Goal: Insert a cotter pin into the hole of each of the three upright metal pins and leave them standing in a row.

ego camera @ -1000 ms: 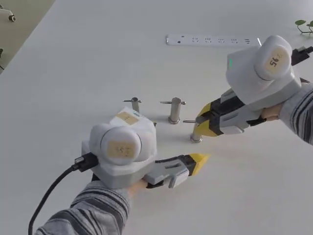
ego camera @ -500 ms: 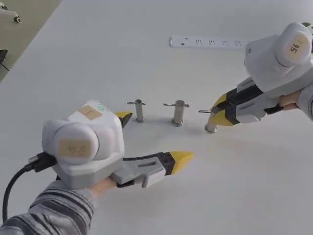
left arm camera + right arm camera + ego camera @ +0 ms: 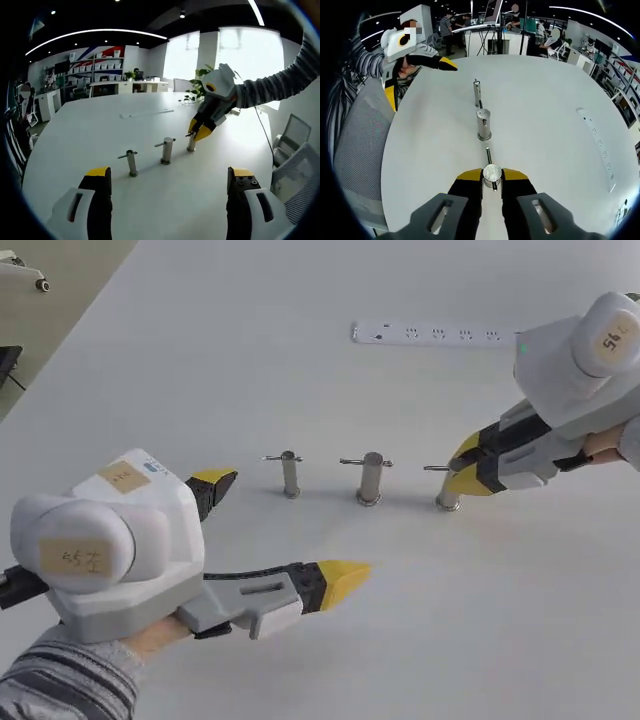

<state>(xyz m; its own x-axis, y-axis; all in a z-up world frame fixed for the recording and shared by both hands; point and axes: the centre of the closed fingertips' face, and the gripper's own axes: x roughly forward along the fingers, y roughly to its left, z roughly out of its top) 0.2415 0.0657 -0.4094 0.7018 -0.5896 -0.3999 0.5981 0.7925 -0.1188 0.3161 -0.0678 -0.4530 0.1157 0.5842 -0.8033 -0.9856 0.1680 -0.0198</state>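
Note:
Three upright metal pins stand in a row on the white table: left pin (image 3: 290, 475), middle pin (image 3: 370, 480), right pin (image 3: 447, 500). A thin cotter pin crosses the top of each. My right gripper (image 3: 466, 468) is shut on the top of the right pin (image 3: 492, 173), its yellow tips on either side and the cotter pin's near end lying in the gap. My left gripper (image 3: 280, 525) is wide open with nothing between its fingers, in front of and to the left of the row. From the left gripper view the pins (image 3: 167, 150) stand ahead.
A white power strip (image 3: 430, 335) lies at the far side of the table. The table edge and floor are at the far left (image 3: 40, 300). Office chairs (image 3: 295, 150) stand beside the table, and people and shelves are far behind.
My left gripper has drawn back and to the left, away from the pins, staying open. The right gripper has stayed on the right pin. The head camera has shifted.

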